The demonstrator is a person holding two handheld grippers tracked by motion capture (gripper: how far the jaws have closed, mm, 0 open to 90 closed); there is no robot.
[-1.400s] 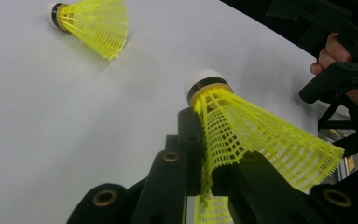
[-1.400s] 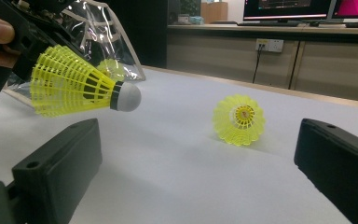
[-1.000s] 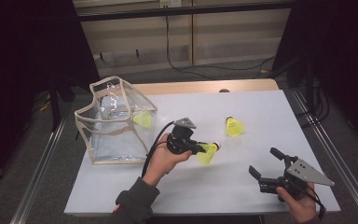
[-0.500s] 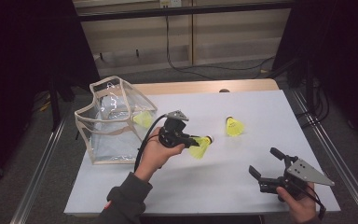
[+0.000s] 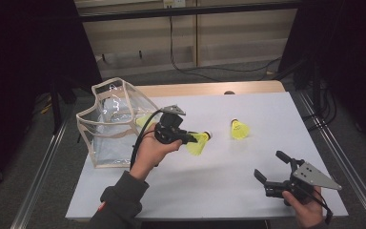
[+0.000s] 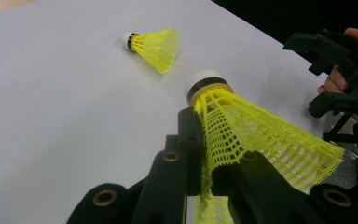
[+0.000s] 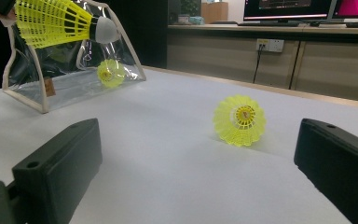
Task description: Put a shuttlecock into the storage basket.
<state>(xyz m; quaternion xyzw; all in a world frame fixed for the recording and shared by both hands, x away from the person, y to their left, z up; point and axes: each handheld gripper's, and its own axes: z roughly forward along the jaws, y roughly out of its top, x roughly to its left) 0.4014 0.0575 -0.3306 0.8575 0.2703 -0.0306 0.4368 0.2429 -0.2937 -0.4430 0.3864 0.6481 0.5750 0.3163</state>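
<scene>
The held shuttlecock [image 6: 242, 140] sits clamped between the jaws of the left gripper [image 5: 190, 139], above the white table [image 5: 219, 191] and clear of it, just right of the clear bag [image 5: 109, 129]; the jaws pinch its yellow mesh skirt from both sides, low on the skirt, with the cork free beyond them; in the high view its long axis runs roughly level, cork [image 5: 209, 135] to the right and away from the bag, skirt toward the gripper body; in the right gripper view the same shuttlecock [image 7: 60, 21] hangs at the upper left in front of the bag's rim, cork pointing right and slightly down.

A second shuttlecock [image 5: 239, 130] lies on its side on the table a little to the right, apart from the held one, cork toward the far edge; nothing stands between the two; a third shuttlecock [image 7: 110, 73] rests inside the bag, seen through the clear wall, skirt mouth facing the right gripper's camera; the bag stands upright at the table's left, its pale-trimmed mouth open upward.

The right gripper [image 5: 272, 168] rests low at the near right corner, well apart from everything, its jaws spread wide with nothing between them, aimed across the table toward the lying shuttlecock.
</scene>
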